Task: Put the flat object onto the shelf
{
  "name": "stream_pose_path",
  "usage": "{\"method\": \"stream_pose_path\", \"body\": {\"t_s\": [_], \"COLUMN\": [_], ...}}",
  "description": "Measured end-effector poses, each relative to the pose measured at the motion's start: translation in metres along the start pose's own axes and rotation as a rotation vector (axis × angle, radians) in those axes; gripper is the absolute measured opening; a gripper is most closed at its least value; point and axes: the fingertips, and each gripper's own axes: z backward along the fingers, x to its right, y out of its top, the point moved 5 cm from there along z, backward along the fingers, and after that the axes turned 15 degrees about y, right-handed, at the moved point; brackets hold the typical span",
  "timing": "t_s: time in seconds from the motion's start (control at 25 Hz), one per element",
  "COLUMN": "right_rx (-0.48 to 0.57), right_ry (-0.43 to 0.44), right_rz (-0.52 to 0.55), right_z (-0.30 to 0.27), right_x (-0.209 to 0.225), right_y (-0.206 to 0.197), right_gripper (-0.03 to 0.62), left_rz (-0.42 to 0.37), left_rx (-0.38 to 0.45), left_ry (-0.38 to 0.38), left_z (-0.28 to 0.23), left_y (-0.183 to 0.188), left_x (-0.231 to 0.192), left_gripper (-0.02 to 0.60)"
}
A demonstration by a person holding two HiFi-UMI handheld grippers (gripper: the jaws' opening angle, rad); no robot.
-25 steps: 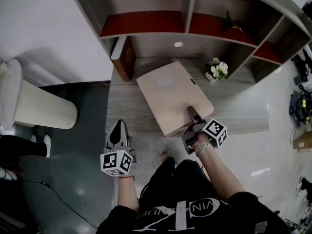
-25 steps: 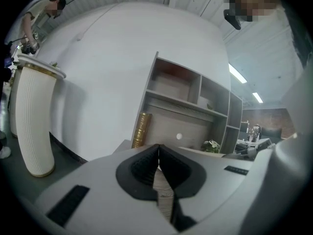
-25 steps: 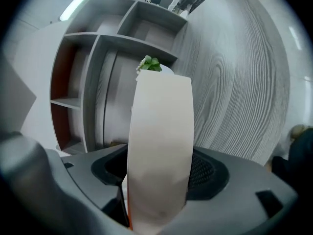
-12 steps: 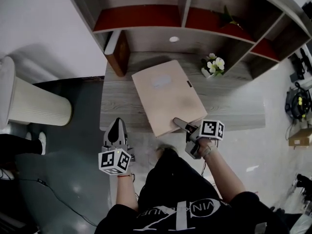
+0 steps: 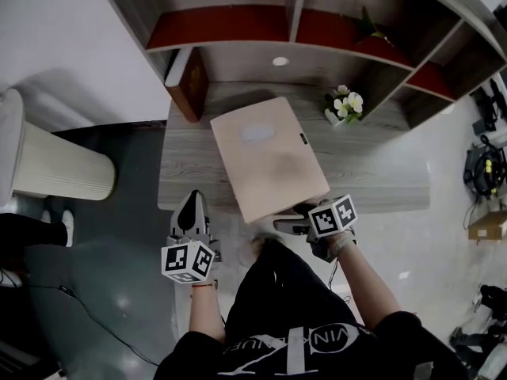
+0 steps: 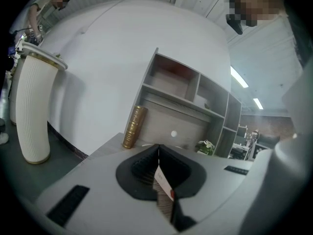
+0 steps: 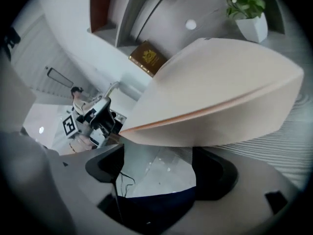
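Note:
The flat object [image 5: 269, 157] is a beige rectangular folder lying askew on the grey wooden table [image 5: 190, 182], its near corner past the front edge. My right gripper [image 5: 291, 218] sits at that corner, pointing left. Its jaws are opening and stand wide apart; in the right gripper view [image 7: 159, 165] the folder [image 7: 220, 92] lies just ahead of them and no pad presses it. My left gripper [image 5: 190, 204] hangs shut in front of the table's left part, holding nothing [image 6: 159, 180]. The shelf [image 5: 230, 34] with red-floored compartments stands at the table's back.
A brown book [image 5: 190, 85] leans upright at the back left of the table. A small white pot of flowers [image 5: 342, 105] stands at the back right. A tall white fluted bin [image 5: 47, 172] is on the floor to the left. The person's legs are under the front edge.
My right gripper has let go of the folder, drawn back off it to its near corner and turned leftward, with the jaws spreading. The left gripper has stayed put.

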Motion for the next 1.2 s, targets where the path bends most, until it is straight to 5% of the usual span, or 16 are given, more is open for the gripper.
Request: {"method": "stream_pose_path", "body": {"t_s": [0.44,0.84,1.04,1.2], "right_rx": [0.072,-0.037,-0.104,-0.053], "right_ry": [-0.003,-0.028,-0.008,-0.015], "right_rz": [-0.015,0.116,0.227,0.305], "right_z": [0.007,0.022,0.03,0.039], "right_x": [0.006,-0.005,-0.022,-0.033], "right_y": [-0.005,0.001,0.012,0.031], "right_gripper": [0.216,0.047,0.009,0.009], "left_rz": [-0.002,-0.005,-0.007,-0.01], "left_rx": [0.001,0.003,0.014,0.021], "left_ry": [0.026,0.029,0.02,0.01], "left_z": [0.008,0.004,0.0,-0.003], "left_y": [-0.002,0.002,0.009,0.014], "left_x": [0.003,0.007,0.011,0.015], "left_gripper": [0.005,0.005,0.005,0.005]}}
